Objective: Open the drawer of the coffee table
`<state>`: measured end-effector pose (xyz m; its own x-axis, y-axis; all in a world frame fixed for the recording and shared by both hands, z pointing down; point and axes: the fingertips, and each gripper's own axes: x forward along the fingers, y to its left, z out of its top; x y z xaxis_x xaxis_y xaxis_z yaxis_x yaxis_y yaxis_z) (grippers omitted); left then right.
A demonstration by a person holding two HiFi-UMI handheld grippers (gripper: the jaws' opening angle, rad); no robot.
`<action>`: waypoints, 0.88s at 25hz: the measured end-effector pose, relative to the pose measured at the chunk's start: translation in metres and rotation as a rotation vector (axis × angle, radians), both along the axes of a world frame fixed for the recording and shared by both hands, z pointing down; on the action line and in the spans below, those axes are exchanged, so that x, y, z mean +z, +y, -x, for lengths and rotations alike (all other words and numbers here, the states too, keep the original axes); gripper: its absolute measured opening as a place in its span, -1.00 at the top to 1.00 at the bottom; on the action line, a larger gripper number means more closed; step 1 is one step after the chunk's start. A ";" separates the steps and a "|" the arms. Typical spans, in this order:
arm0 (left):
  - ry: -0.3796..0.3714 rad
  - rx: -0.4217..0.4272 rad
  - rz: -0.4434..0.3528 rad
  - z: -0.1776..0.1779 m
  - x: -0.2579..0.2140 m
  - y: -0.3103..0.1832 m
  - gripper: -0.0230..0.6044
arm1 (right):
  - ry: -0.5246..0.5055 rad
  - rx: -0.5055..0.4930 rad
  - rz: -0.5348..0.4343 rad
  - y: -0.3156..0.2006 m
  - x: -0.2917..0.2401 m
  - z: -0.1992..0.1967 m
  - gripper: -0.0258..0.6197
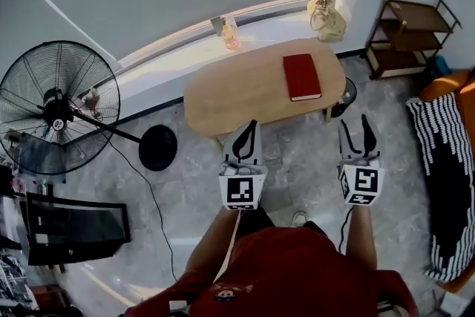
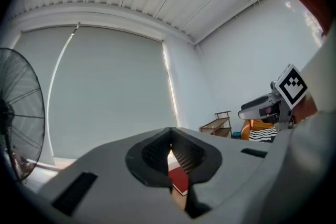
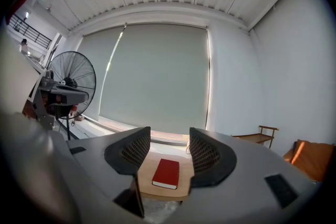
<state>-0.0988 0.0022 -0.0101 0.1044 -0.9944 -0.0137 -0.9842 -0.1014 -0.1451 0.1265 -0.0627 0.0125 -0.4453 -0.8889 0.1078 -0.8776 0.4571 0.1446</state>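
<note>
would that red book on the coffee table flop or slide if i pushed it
The red book lies flat on the wooden table, so it probably won't tip or roll. Its cover looks hard, so it likely stays stiff when lifted. The wood looks smooth, so a push may well slide it.

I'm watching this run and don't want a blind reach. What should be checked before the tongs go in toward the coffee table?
1. Right tongs open, nothing between them: ok.
2. Left tongs open: not ok, jaws together, holding nothing.
3. Both tongs short of the coffee table, touching nothing: ok.
4. Drawer front or handle in view: not ok, no view shows it.
5. Red book lying flat on the tabletop, inside its edges: ok.
</note>
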 end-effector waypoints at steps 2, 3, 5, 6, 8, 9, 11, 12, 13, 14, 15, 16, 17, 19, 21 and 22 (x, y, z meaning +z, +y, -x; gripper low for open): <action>0.001 0.038 -0.003 0.016 0.000 -0.019 0.90 | 0.006 0.039 -0.001 -0.007 -0.003 0.012 0.24; 0.001 0.055 -0.007 0.025 -0.001 -0.028 0.90 | 0.009 0.058 -0.002 -0.011 -0.005 0.019 0.24; -0.002 0.085 -0.021 0.045 -0.005 -0.043 0.90 | 0.013 0.095 -0.011 -0.018 -0.011 0.035 0.24; -0.003 0.096 -0.028 0.057 -0.007 -0.050 0.90 | 0.014 0.114 -0.018 -0.021 -0.014 0.043 0.24; 0.000 0.113 -0.029 0.079 -0.008 -0.063 0.90 | 0.011 0.150 -0.028 -0.028 -0.018 0.059 0.24; 0.000 0.120 -0.027 0.090 -0.008 -0.069 0.90 | 0.009 0.167 -0.031 -0.031 -0.019 0.067 0.24; 0.000 0.137 -0.024 0.106 -0.008 -0.079 0.90 | 0.015 0.198 -0.038 -0.034 -0.020 0.080 0.24; 0.000 0.146 -0.024 0.112 -0.006 -0.082 0.90 | 0.023 0.210 -0.042 -0.034 -0.021 0.085 0.24; -0.003 0.157 -0.024 0.116 -0.004 -0.086 0.90 | 0.032 0.219 -0.045 -0.034 -0.020 0.088 0.24; -0.006 0.167 -0.023 0.119 -0.001 -0.091 0.90 | 0.041 0.224 -0.046 -0.035 -0.019 0.091 0.24; -0.008 0.174 -0.019 0.120 0.001 -0.095 0.90 | 0.050 0.224 -0.045 -0.037 -0.018 0.093 0.24; -0.009 0.177 -0.013 0.120 0.003 -0.098 0.90 | 0.059 0.222 -0.040 -0.037 -0.016 0.094 0.24; -0.008 0.178 -0.010 0.120 0.004 -0.099 0.90 | 0.065 0.221 -0.034 -0.037 -0.015 0.094 0.24; -0.002 0.173 -0.016 0.117 0.003 -0.099 0.90 | 0.060 0.222 -0.033 -0.039 -0.016 0.087 0.24; -0.003 0.164 -0.030 0.110 0.000 -0.101 0.90 | 0.050 0.221 -0.040 -0.044 -0.019 0.077 0.24; -0.003 0.159 -0.035 0.105 -0.001 -0.102 0.90 | 0.051 0.217 -0.046 -0.045 -0.021 0.072 0.23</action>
